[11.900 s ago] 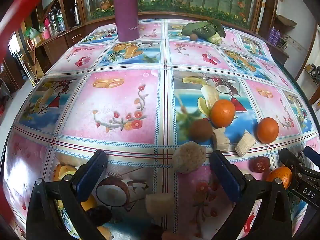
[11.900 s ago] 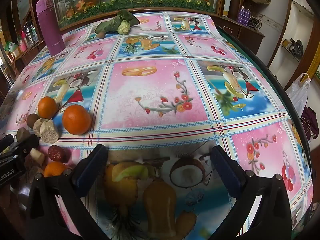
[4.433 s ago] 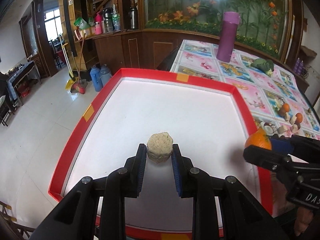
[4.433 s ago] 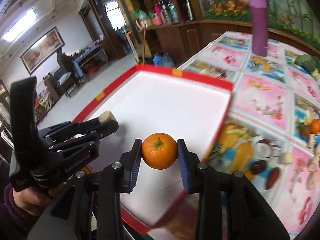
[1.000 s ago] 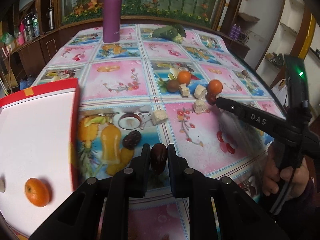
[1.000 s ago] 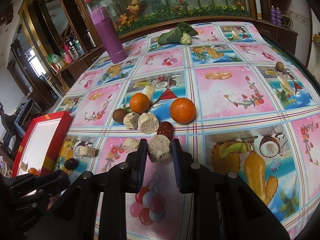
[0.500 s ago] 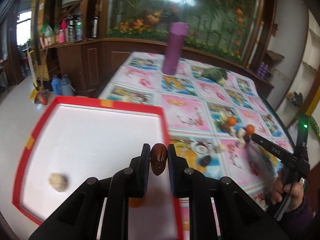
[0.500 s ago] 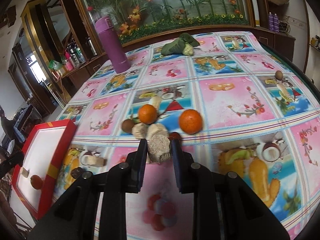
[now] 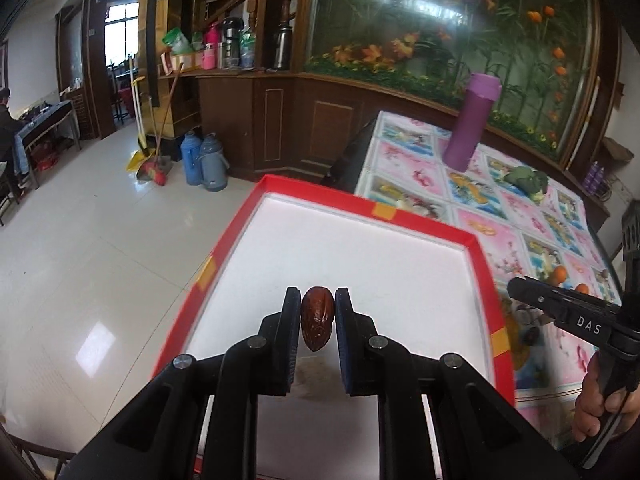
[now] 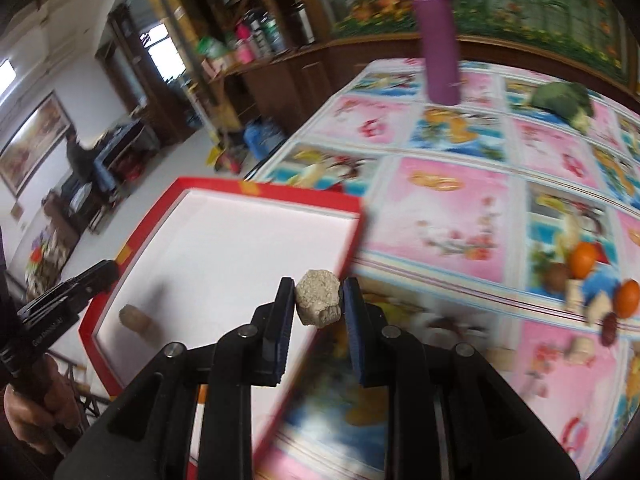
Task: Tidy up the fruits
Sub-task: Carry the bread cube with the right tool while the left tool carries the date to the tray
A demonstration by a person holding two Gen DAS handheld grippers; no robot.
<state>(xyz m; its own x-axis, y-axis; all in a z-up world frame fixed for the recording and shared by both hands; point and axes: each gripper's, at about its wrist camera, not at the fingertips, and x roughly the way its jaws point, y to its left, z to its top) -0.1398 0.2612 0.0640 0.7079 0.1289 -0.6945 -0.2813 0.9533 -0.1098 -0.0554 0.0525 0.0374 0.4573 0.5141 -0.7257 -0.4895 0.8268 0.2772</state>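
Note:
My left gripper [image 9: 318, 316] is shut on a dark red date [image 9: 317, 318] and holds it above the white floor of a red-rimmed tray [image 9: 400, 236]. My right gripper [image 10: 319, 300] is shut on a beige crumbly chunk [image 10: 319, 302] over the tray's right rim [image 10: 352, 236]. A beige ball [image 10: 134, 319] lies inside the tray at the left. Further fruits, two oranges [image 10: 584, 260] among them, sit in a cluster on the flowered tablecloth [image 10: 440, 208] at the right. The right gripper's body [image 9: 572, 316] shows at the right edge of the left wrist view, the left gripper's body [image 10: 60, 300] at the left edge of the right wrist view.
A tall purple flask [image 9: 472, 122] and a green leafy bundle [image 9: 524, 179] stand at the table's far end. Beyond the tray's left edge is a tiled floor [image 9: 80, 240] with blue jugs [image 9: 204, 162] and brooms by a wooden cabinet. A person's hand [image 9: 600, 400] holds the right gripper.
The left gripper has carried the date further over the tray. The right gripper has swung left from the fruit cluster, chunk held, and now reaches the tray's right rim.

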